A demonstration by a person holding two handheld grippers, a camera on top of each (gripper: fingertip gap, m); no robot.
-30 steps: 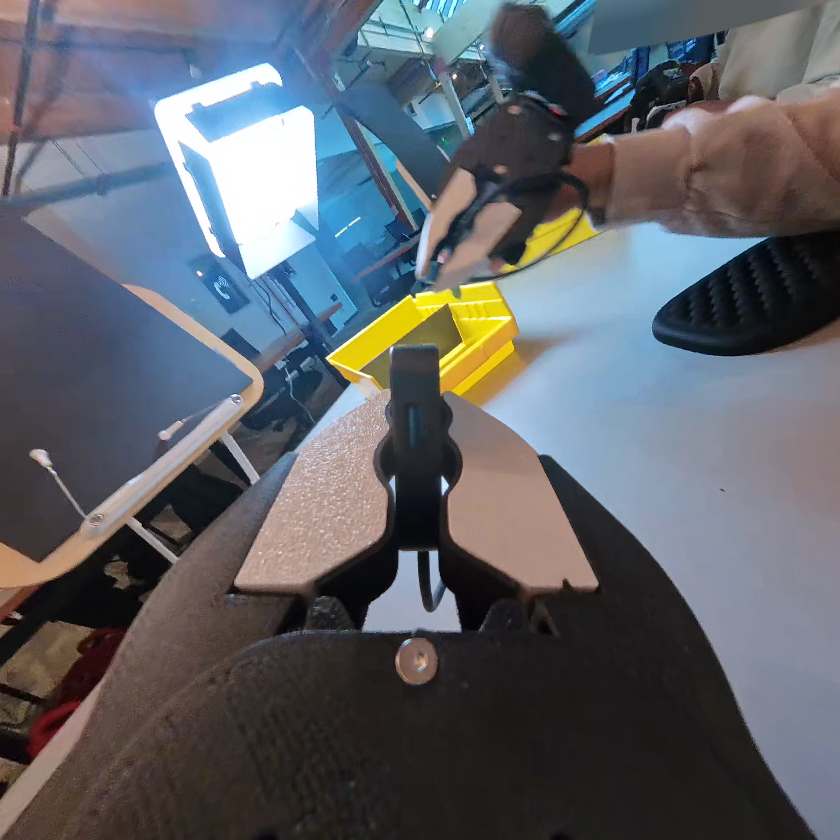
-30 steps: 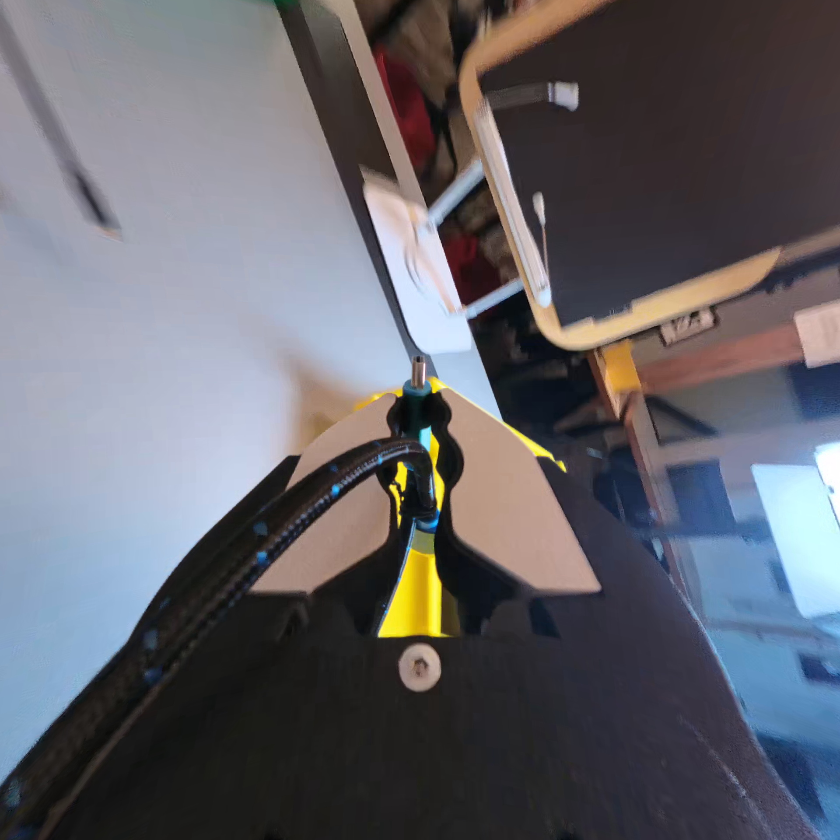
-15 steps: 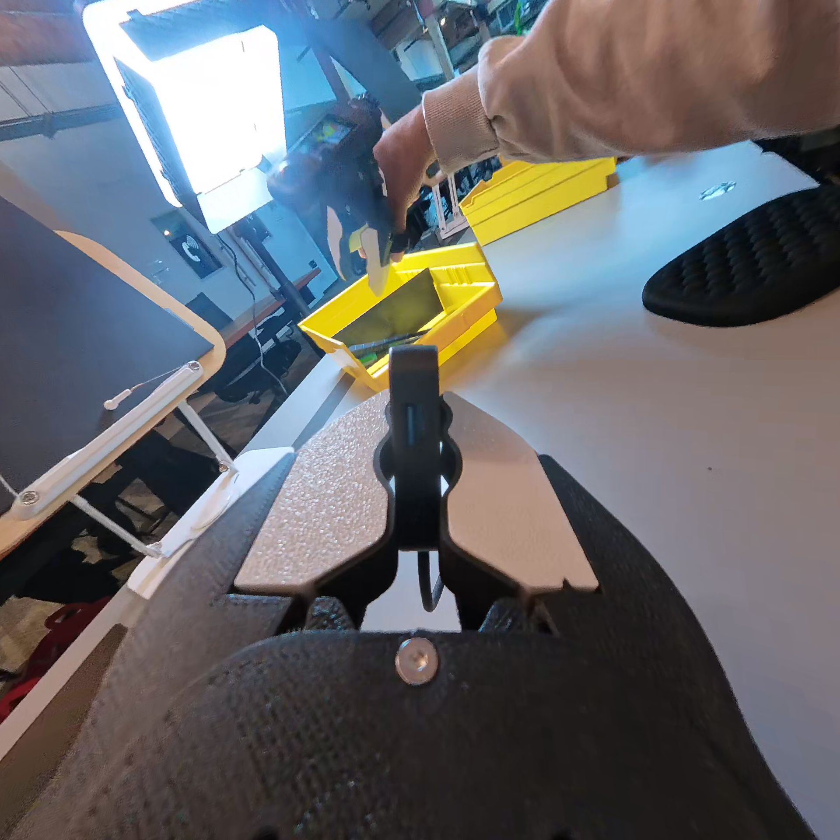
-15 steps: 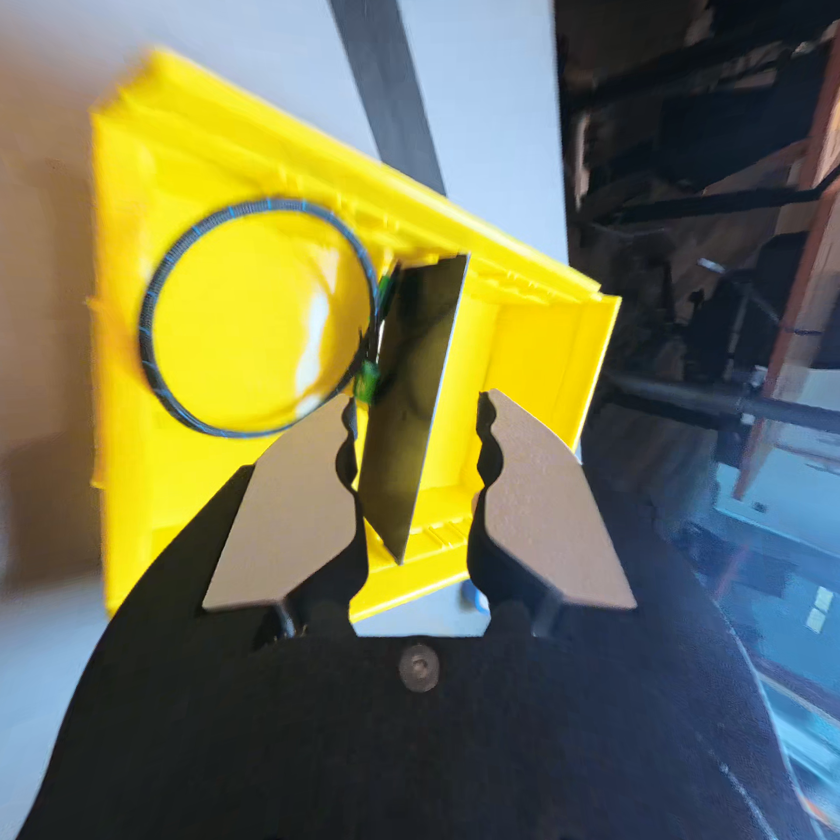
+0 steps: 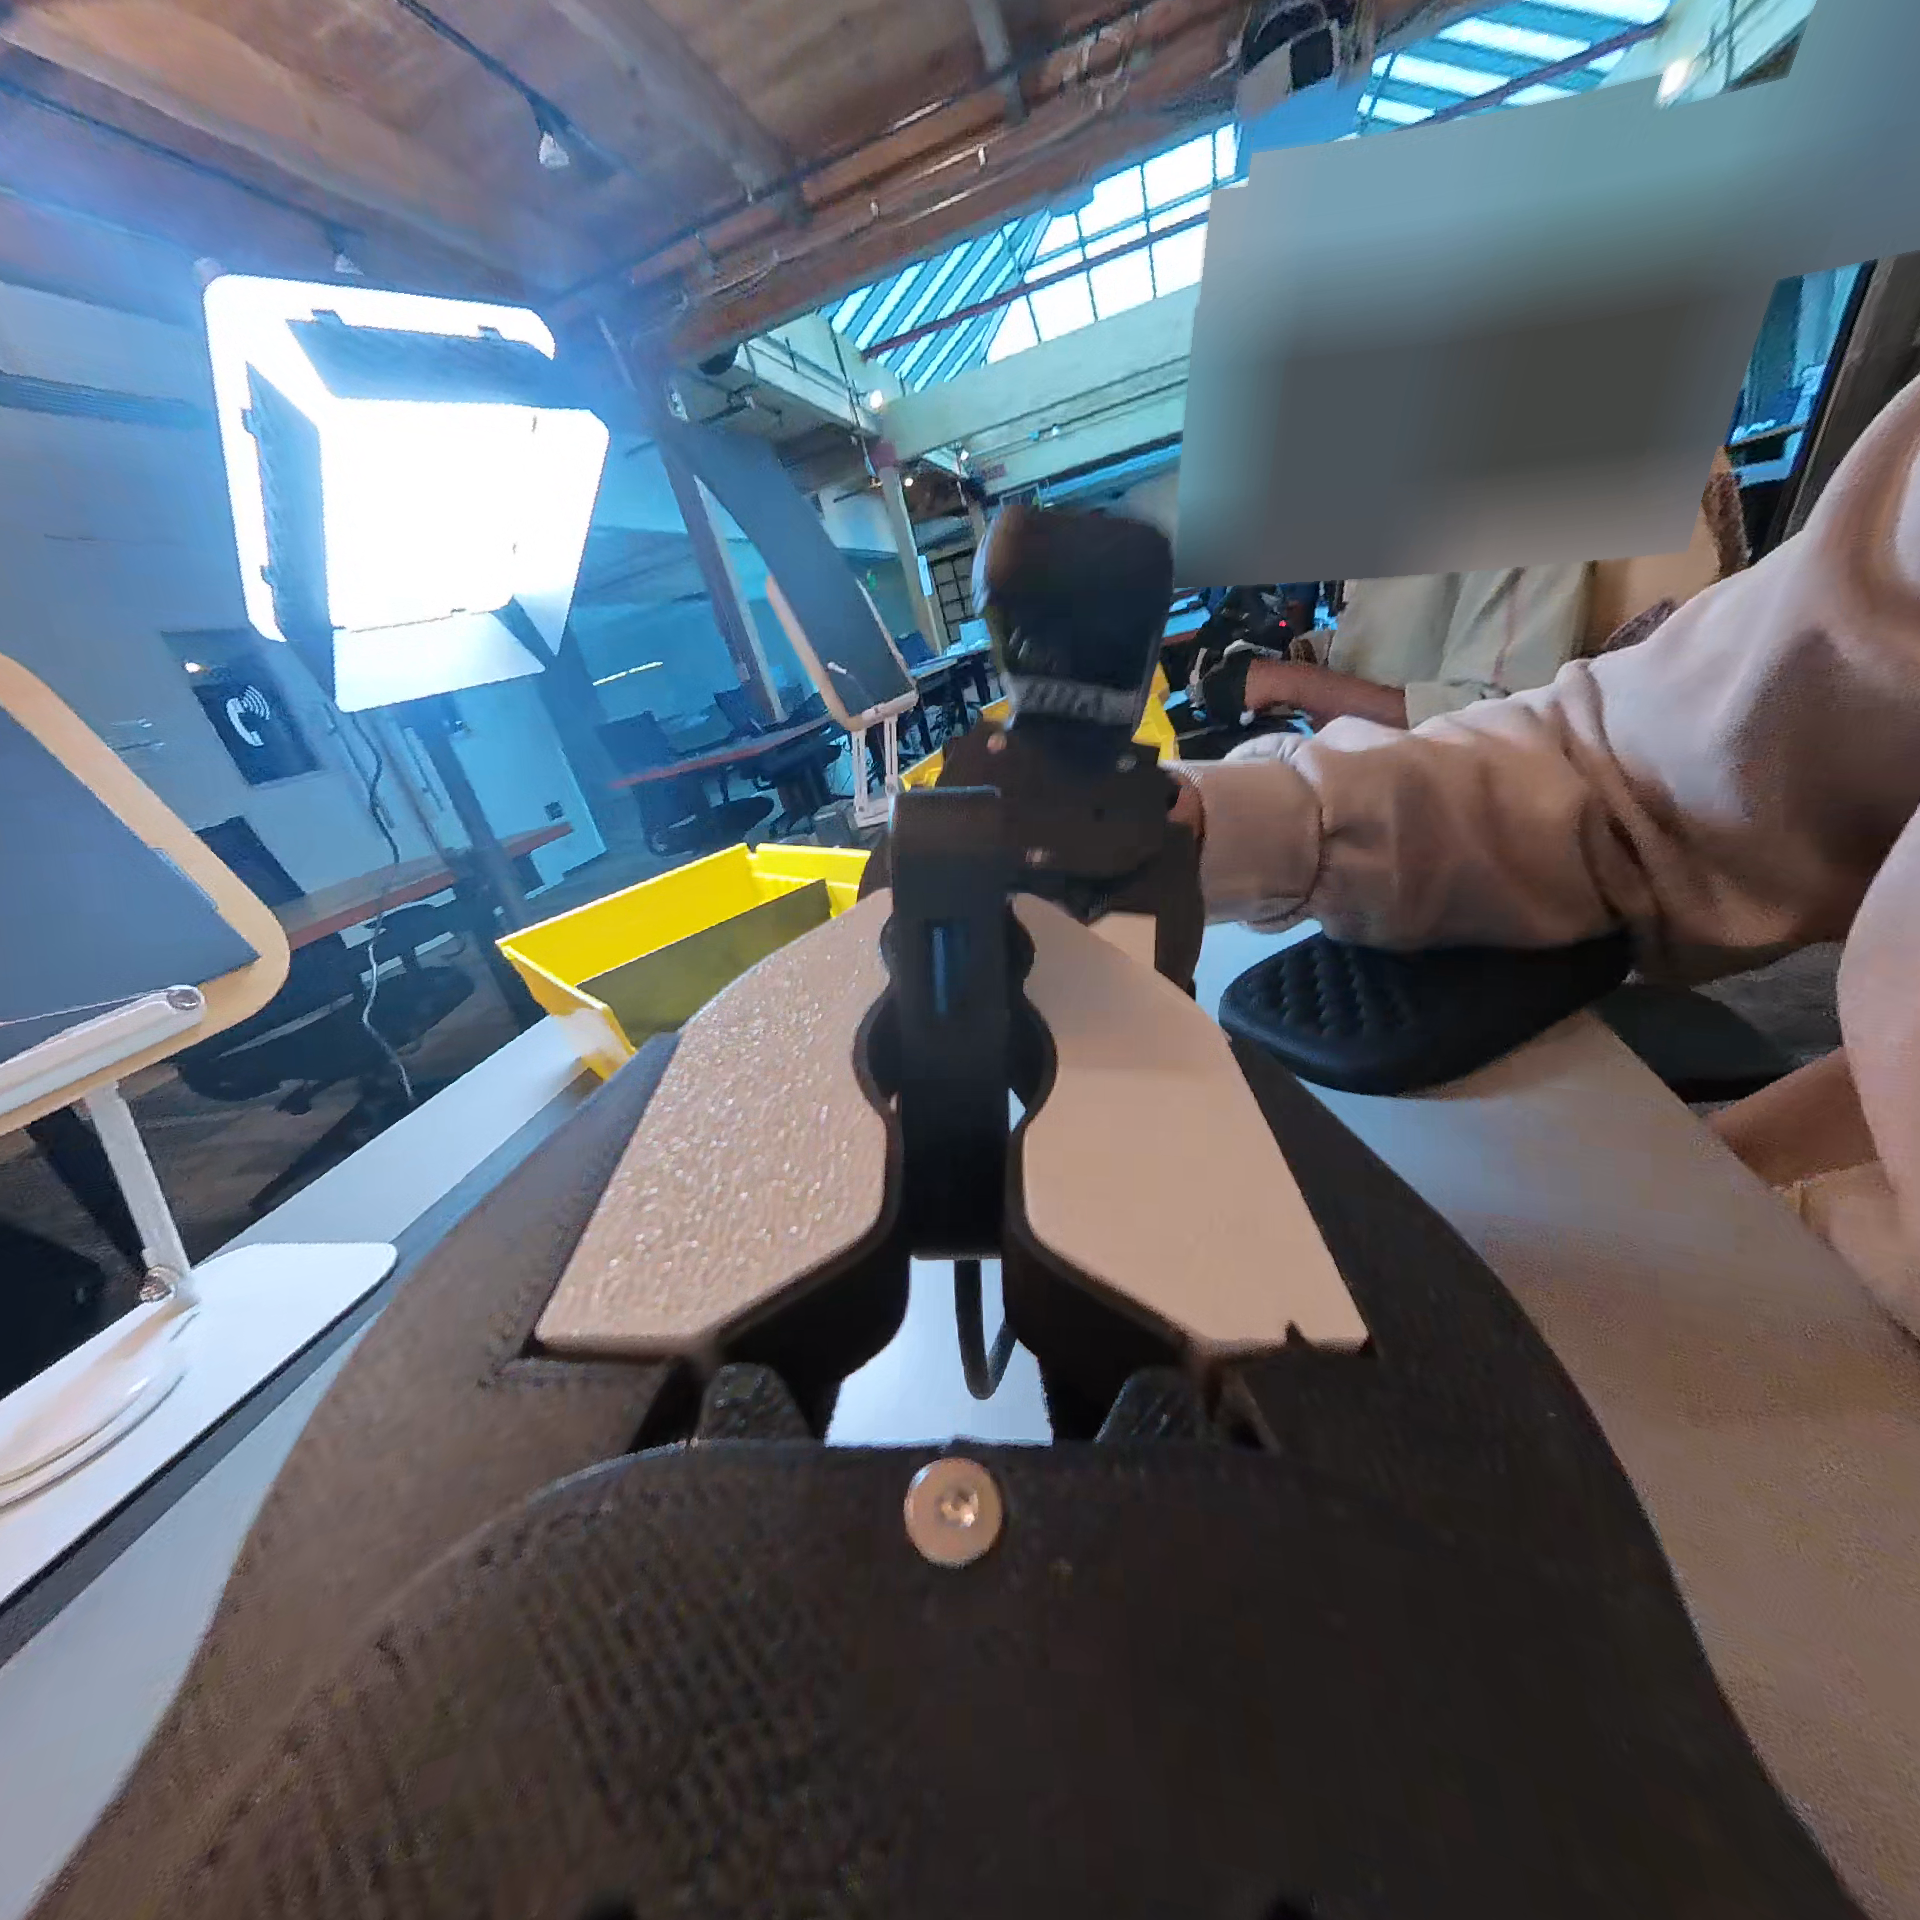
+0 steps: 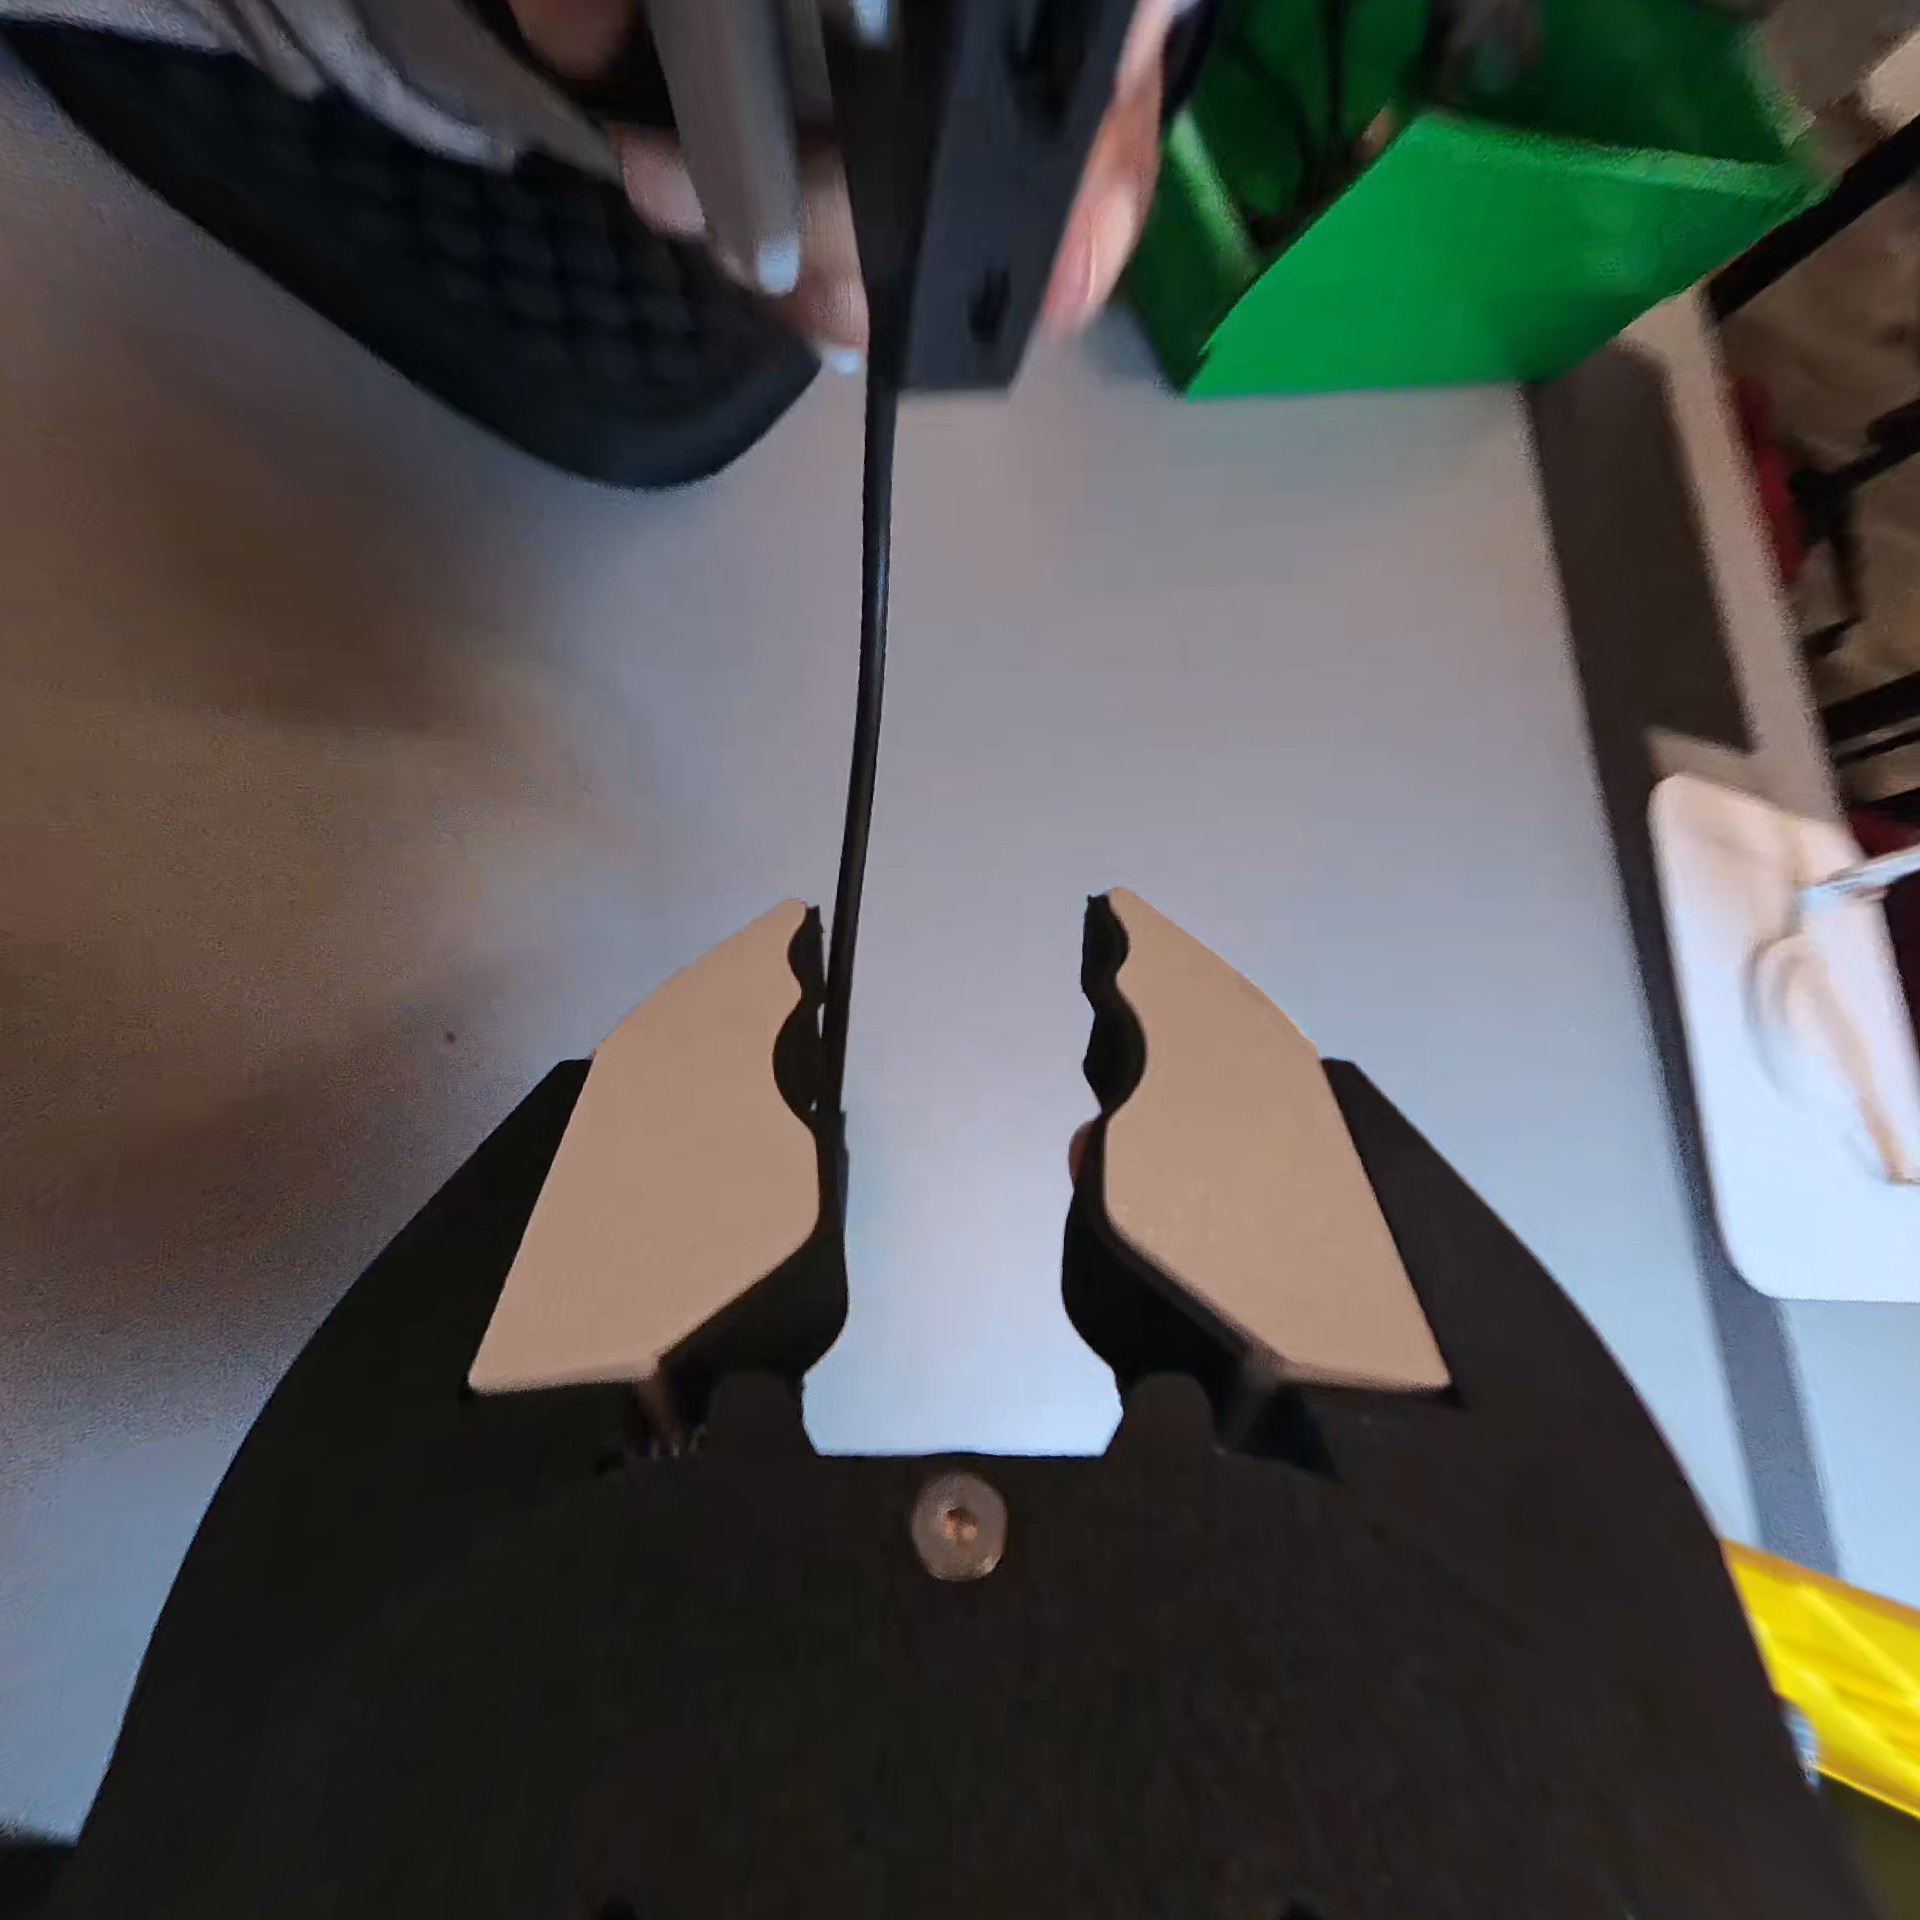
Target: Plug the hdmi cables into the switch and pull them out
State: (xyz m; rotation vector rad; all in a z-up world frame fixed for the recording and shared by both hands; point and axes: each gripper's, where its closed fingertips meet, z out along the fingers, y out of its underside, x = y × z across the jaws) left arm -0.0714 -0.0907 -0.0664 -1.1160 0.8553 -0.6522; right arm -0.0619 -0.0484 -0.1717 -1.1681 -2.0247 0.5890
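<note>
Here the black HDMI switch [image 5: 951,997] stands upright, pinched between the pressed-in jaws of the left gripper [image 5: 951,1039], held above the desk [image 5: 1558,1299] with a thin black cable [image 6: 868,665] trailing from it. In the right wrist view that cable runs along the inner face of the right gripper [image 6: 951,997], whose jaws are spread with nothing held; the switch body [image 6: 982,197] shows blurred at the top. The yellow bin [image 5: 665,935] sits toward the desk's far left edge, a black wrist rest [image 5: 1392,1013] toward its near right.

Likely the next cable has to be fetched. Best keep the switch steady and square, steer the open jaws clear of the trailing lead, and grip a plug by its housing, not its cord.
</note>
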